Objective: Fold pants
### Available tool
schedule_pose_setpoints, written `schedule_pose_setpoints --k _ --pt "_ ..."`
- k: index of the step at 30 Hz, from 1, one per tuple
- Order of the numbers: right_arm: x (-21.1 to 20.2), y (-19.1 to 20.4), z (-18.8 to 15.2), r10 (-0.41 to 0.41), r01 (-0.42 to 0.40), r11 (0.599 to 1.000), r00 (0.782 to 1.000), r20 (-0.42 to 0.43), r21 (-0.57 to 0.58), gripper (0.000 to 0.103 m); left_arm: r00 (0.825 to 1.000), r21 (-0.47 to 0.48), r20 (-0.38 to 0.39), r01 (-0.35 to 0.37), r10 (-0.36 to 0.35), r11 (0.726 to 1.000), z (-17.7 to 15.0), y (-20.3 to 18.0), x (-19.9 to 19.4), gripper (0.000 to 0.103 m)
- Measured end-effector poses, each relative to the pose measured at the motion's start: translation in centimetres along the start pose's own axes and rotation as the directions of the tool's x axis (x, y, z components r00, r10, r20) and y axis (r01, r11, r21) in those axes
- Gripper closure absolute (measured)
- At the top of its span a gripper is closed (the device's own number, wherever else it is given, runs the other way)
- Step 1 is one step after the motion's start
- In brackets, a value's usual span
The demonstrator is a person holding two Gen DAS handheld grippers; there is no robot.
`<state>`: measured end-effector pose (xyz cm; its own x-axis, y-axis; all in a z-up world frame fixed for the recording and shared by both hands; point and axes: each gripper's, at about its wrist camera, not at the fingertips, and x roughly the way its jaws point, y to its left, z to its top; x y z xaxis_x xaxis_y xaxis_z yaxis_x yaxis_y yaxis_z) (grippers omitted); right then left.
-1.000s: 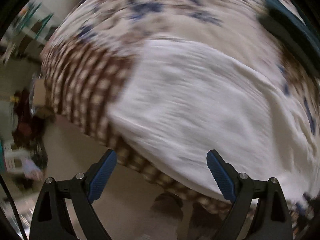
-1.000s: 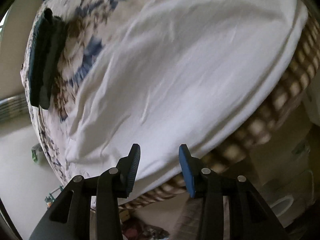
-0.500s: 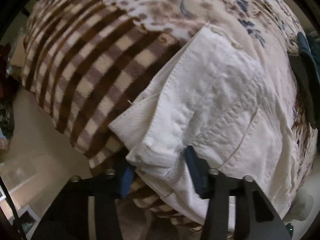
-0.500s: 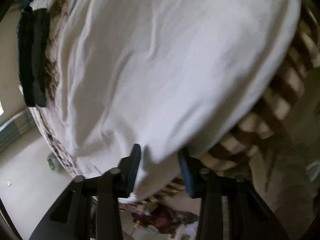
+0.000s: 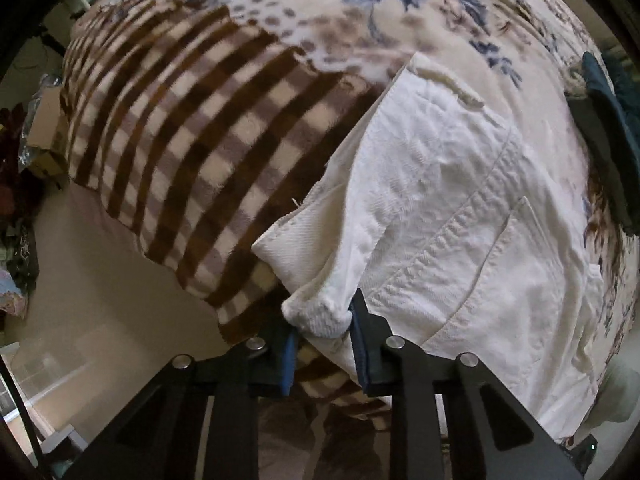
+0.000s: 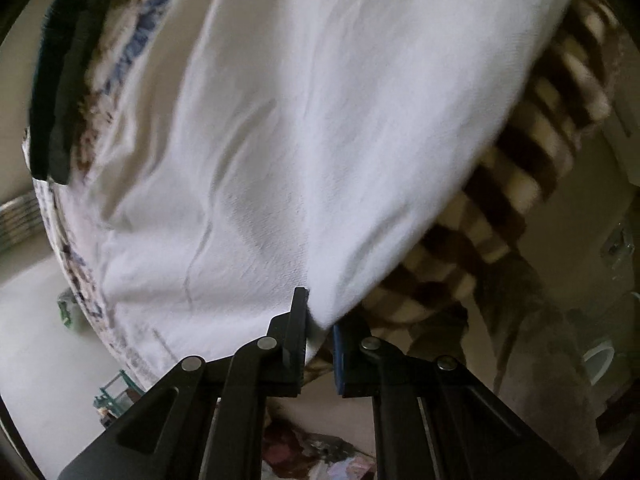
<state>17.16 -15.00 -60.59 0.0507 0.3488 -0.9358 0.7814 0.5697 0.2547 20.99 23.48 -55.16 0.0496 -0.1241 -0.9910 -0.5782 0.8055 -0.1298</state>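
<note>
White pants lie on a bed covered by a floral and brown-checked blanket. In the left wrist view my left gripper is shut on the near corner of the pants' waistband, by the seam and back pocket. In the right wrist view the pants fill most of the frame. My right gripper is shut on their near edge, which hangs over the checked blanket.
Dark folded clothes lie at the far right of the bed; they also show in the right wrist view. Floor with clutter lies beyond the bed's edge. More clutter is on the floor below the right gripper.
Both grippers moved in to the pants' near edge and closed on it. The left went from wide open to shut on the waistband corner; the right closed on the fabric edge.
</note>
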Motion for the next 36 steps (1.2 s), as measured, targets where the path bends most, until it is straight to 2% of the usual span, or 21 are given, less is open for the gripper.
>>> schedule_pose_setpoints --k 2,4,5,6,8,9,10,12,13,17,20,22,25,26,27,30,32,34,36 --pt "0.8 1.2 0.8 0.000 -0.001 1.000 0.999 -0.037 -0.011 0.086 1.000 0.007 -0.007 0.007 -0.007 1.000 0.2 0.0 -1.0 0.076" --pt "0.6 2.2 1.1 0.039 -0.042 0.998 0.997 -0.065 -0.041 0.076 1.000 0.028 0.010 -0.008 0.008 1.000 1.3 -0.7 -2.5 0.071" --pt "-0.6 2.2 1.1 0.040 -0.044 0.997 0.997 -0.059 -0.068 0.062 0.998 0.078 0.039 -0.043 0.040 0.996 0.5 -1.9 -3.9 0.068" --pt "-1.5 1.9 1.1 0.036 -0.040 0.996 0.998 -0.044 -0.084 0.051 0.996 0.112 0.055 -0.071 0.065 0.991 0.2 -2.9 -4.6 0.061" --pt "-4.3 0.9 1.6 0.026 -0.024 0.994 0.999 0.019 -0.108 0.050 0.989 0.214 0.108 -0.120 0.098 0.969 -1.1 -6.4 -6.5 0.042" --pt "-5.5 0.3 2.1 0.018 -0.012 0.994 0.999 0.051 -0.107 0.050 0.987 0.252 0.132 -0.127 0.096 0.959 -1.3 -8.2 -7.3 0.023" --pt "-6.9 -0.5 2.8 0.013 -0.004 0.996 0.996 0.090 -0.094 0.050 0.983 0.299 0.162 -0.131 0.085 0.945 -1.7 -10.4 -8.0 0.014" --pt "-10.3 -2.9 5.2 0.004 0.002 1.000 0.982 0.191 -0.031 0.050 0.977 0.397 0.206 -0.130 0.050 0.908 -3.3 -15.5 -8.4 0.014" --pt "-12.0 -4.2 6.5 0.004 -0.005 1.000 0.970 0.244 0.004 0.050 0.977 0.427 0.207 -0.129 0.042 0.895 -2.5 -16.6 -8.5 0.014" --pt "-18.2 -9.7 13.4 -0.046 -0.022 0.989 0.893 0.448 0.144 0.050 0.990 0.535 0.140 -0.076 0.000 0.841 -5.6 -25.9 -5.8 0.014" --pt "-20.4 -13.4 18.9 -0.091 -0.025 0.976 0.858 0.505 0.218 0.050 0.992 0.601 0.128 -0.077 -0.001 0.795 -7.9 -31.9 -3.3 0.014" --pt "-20.6 -15.3 22.0 -0.099 -0.033 0.968 0.860 0.501 0.249 0.050 0.992 0.635 0.127 -0.099 0.022 0.766 -8.9 -34.8 -2.1 0.014" --pt "-19.6 -17.5 25.9 -0.109 -0.020 0.963 0.883 0.457 0.269 0.055 0.993 0.661 0.108 -0.103 0.041 0.743 -10.3 -38.2 -0.6 0.014" --pt "-19.4 -17.9 26.5 -0.097 -0.036 0.961 0.885 0.456 0.274 0.070 0.993 0.665 0.107 -0.106 0.047 0.739 -10.4 -38.9 -0.4 0.014" --pt "-19.4 -18.1 26.8 -0.069 -0.060 0.965 0.880 0.470 0.254 0.093 0.994 0.669 0.102 -0.102 0.045 0.736 -10.7 -39.5 -0.3 0.014" --pt "-20.6 -17.0 26.3 -0.075 -0.035 0.980 0.848 0.525 0.197 0.096 0.993 0.687 0.104 -0.111 0.054 0.718 -11.4 -40.8 -0.1 0.014" --pt "-21.8 -16.9 25.3 -0.071 -0.043 0.980 0.836 0.543 0.195 0.096 0.993 0.697 0.100 -0.110 0.056 0.709 -11.6 -41.2 -0.2 0.014" --pt "-22.4 -17.4 24.5 -0.061 -0.066 0.975 0.838 0.542 0.212 0.097 0.993 0.705 0.099 -0.112 0.059 0.700 -12.0 -41.4 0.0 0.014" --pt "-22.4 -18.3 24.1 -0.058 -0.069 0.973 0.850 0.524 0.220 0.097 0.993 0.706 0.093 -0.114 0.068 0.699 -12.4 -41.6 0.1 0.014"
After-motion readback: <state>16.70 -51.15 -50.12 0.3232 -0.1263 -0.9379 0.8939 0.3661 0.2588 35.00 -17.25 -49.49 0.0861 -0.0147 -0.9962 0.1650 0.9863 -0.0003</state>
